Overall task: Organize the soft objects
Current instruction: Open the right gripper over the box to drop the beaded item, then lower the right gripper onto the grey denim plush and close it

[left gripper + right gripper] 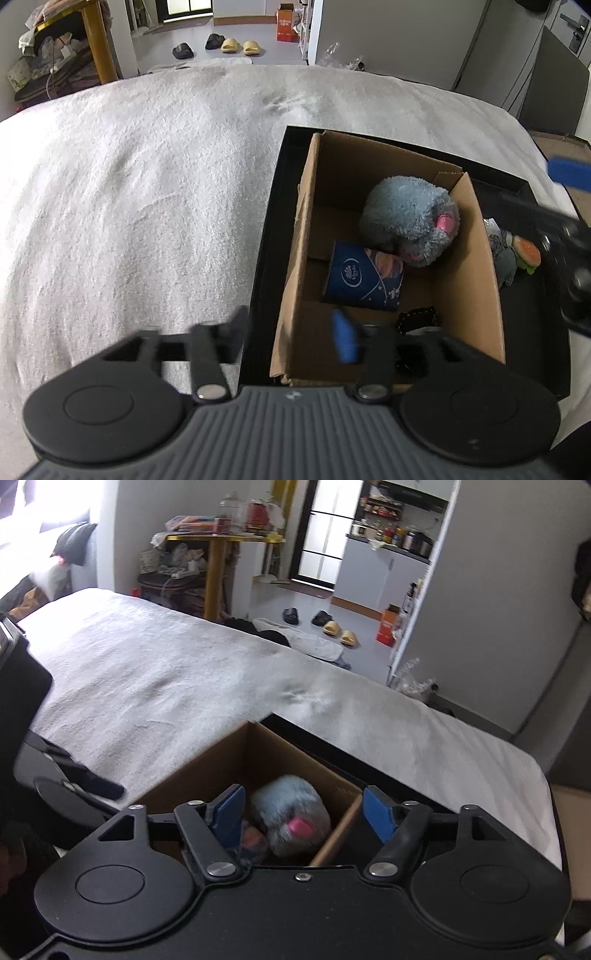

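Note:
A cardboard box point(304, 236) stands inside a black tray point(271, 236) on the white bedcover point(147, 184). In the box lie a grey plush mouse point(410, 221) with a pink ear, a blue tissue pack point(364, 278) and a small black item point(417, 317). A small grey toy with a burger point(517, 254) lies in the tray, right of the box. My left gripper point(291, 332) is open over the box's near left wall, holding nothing. My right gripper point(303, 814) is open above the plush mouse point(291, 819), empty, and its blurred body shows at the left wrist view's right edge.
The bed's far edge drops to a grey floor with slippers point(338, 631), a crumpled cloth point(314, 644) and an orange carton point(386, 627). A yellow-legged table point(218, 542) with clutter stands beyond the bed. A wall and door are to the right.

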`<action>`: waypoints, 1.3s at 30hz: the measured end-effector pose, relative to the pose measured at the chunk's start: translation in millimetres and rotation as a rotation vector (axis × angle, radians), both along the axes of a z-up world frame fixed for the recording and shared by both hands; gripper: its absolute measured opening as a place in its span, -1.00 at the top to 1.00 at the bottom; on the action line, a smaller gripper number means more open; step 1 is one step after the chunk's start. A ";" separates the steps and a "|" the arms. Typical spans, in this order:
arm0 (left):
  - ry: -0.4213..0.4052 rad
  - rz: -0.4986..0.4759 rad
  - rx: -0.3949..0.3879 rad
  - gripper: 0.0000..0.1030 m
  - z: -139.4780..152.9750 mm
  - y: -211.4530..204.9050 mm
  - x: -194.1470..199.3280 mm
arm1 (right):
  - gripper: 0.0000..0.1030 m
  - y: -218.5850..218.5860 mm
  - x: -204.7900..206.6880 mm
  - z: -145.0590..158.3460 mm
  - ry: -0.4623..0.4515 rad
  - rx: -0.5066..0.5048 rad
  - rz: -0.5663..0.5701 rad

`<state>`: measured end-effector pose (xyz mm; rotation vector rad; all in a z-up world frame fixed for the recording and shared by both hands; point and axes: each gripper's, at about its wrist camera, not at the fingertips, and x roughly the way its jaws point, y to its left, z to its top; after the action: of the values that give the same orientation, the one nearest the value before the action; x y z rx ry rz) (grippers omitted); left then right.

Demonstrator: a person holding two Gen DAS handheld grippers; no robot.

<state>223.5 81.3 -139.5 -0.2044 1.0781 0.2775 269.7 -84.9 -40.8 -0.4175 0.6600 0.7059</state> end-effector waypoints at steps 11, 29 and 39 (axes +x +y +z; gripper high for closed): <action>-0.008 -0.024 0.037 -0.37 6.2 -8.5 -1.6 | -0.44 -47.4 6.1 -22.5 0.082 0.043 -0.119; 0.026 -0.006 0.149 -0.44 23.8 -21.2 8.1 | -0.56 -109.5 21.5 -59.9 0.152 0.132 -0.259; 0.008 -0.028 0.221 -1.00 31.7 -35.6 22.8 | -0.55 -133.9 40.7 -94.3 0.229 0.189 -0.339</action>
<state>246.4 45.8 -107.9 0.0096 1.0486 0.3701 310.4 -218.8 -135.2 -0.0458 0.8474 0.4900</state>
